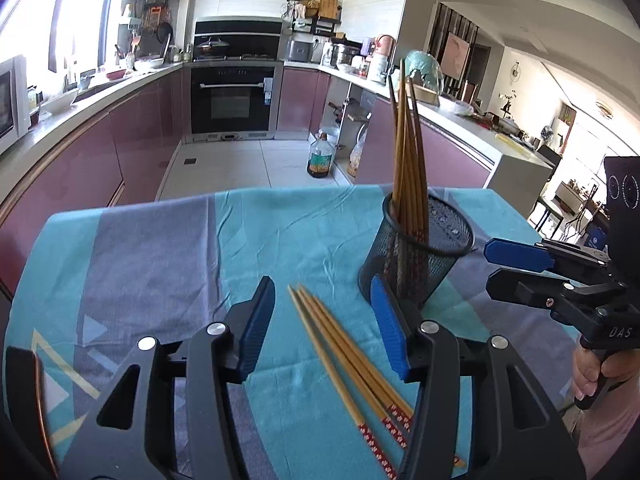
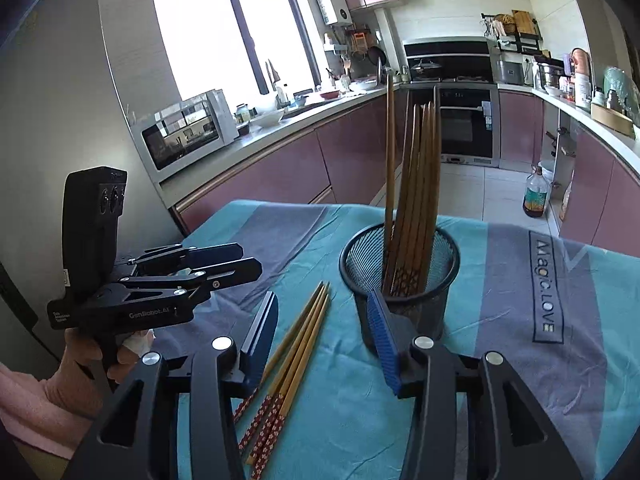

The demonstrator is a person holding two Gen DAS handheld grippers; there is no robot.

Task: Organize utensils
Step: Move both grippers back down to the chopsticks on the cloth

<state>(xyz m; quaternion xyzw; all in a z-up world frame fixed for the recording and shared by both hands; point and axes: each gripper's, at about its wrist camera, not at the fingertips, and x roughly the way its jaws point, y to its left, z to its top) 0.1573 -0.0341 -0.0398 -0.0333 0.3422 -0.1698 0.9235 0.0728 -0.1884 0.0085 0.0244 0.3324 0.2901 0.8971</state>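
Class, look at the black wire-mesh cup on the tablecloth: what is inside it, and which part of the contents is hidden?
Inside the black wire-mesh cup stand several brown wooden chopsticks, leaning together, patterned ends down. Their lower ends show only dimly through the mesh; the cup's bottom is covered.

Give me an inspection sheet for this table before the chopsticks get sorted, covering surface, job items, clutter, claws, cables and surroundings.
Surface: table under a blue and grey tablecloth, creased.
Job's things: black mesh holder upright, holding a bunch of chopsticks standing tips up; loose chopsticks lying flat on the cloth beside the holder, apart from it.
Clutter: nothing seen on the cloth.
Claws: left claw open above the loose chopsticks, not pressing them; right claw open, empty.
Cables: nothing seen.
Surroundings: kitchen with pink cabinets, oven, microwave, bottle on the floor.
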